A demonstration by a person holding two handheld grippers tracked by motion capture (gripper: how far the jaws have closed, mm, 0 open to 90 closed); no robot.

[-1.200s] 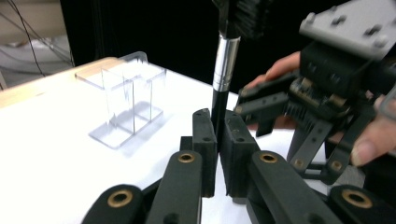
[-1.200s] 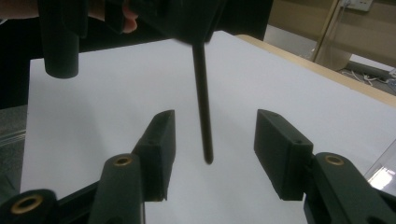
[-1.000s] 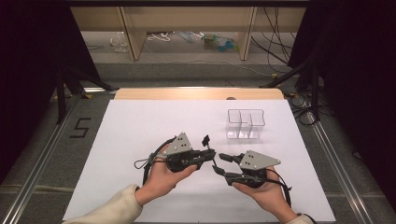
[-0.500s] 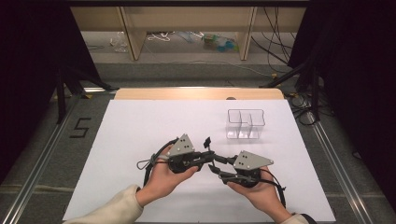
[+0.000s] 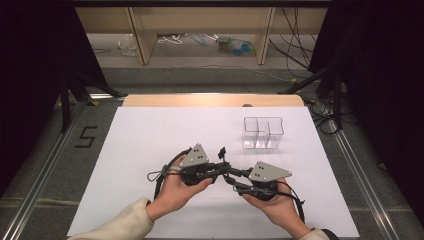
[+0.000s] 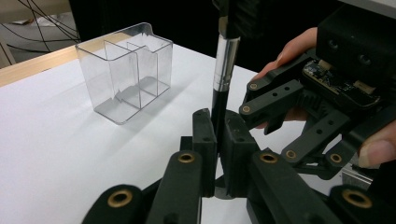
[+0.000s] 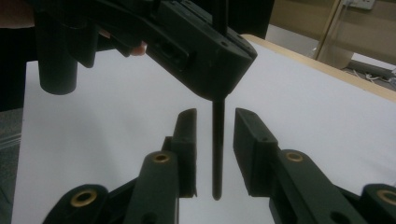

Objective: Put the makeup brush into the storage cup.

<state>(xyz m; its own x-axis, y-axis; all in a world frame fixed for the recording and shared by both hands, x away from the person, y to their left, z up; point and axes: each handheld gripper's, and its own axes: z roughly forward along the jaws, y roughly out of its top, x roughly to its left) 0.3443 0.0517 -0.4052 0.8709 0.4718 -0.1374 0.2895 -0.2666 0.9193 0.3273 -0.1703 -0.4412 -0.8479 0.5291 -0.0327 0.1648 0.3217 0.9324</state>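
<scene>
Left gripper view (image 6: 215, 135): clamped tight on upright makeup brush (image 6: 225, 65). Right gripper (image 7: 215, 154) closing around handle, pads not touching yet. Handover underway, clear organizer (image 5: 263, 133) empty.

**Left gripper clamps an upright brush handle**

The left gripper (image 6: 215, 140) rises from the bottom edge with its two black jaws pressed against a slim brush (image 6: 223, 74), which stands upright between them. The brush has a black handle below and a shiny silver ferrule above, and its top runs out of the frame. Just to the right, the right gripper (image 6: 299, 116) sits close, with a hand (image 6: 292, 49) behind it. On the white worktop (image 6: 56, 140), farther back at the left, stands a clear plastic organiser (image 6: 126, 70) with several compartments
</scene>
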